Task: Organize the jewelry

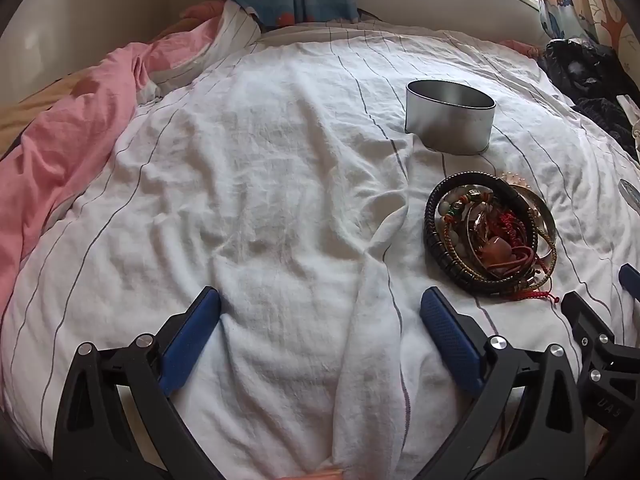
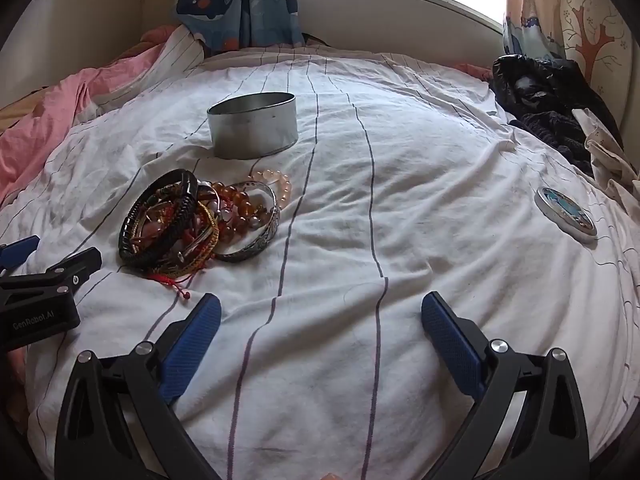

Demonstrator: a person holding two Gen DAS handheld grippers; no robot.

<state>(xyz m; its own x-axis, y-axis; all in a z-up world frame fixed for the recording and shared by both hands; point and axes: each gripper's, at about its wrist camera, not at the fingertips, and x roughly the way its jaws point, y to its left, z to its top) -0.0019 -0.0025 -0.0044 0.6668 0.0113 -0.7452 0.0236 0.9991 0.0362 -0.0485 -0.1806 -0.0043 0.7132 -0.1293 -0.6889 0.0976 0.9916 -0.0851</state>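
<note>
The pile of bracelets (image 2: 200, 224) lies on the white striped bedsheet (image 2: 420, 208), and I take this pile as the landmark. It holds a black braided leather bracelet (image 2: 176, 216), a silver bangle (image 2: 256, 240), amber-coloured bead strings (image 2: 236, 204), a pale pink bead bracelet (image 2: 280, 184) and red cords (image 2: 172, 280), all tangled and touching one another. Just behind the pile, away from the cameras, stands the round metal tin (image 2: 254, 126), upright, with its top open; it does not touch the jewelry. Well apart from the pile, to its right side, the tin lid (image 2: 566, 216) with a blue picture lies flat on the sheet. Farther back on that side there is a heap of dark clothes (image 2: 540, 92). To the left of the pile a pink quilt (image 1: 60, 152) is crumpled at the edge of the bed. The left gripper (image 1: 320, 320) is in front of the pile and a little to its left, with its blue pads (image 1: 192, 336) spread wide and nothing between them. The right gripper (image 2: 320, 320) is in front of the pile and to its right, its fingers equally wide apart and holding nothing. The two grippers are near each other, side by side.
</note>
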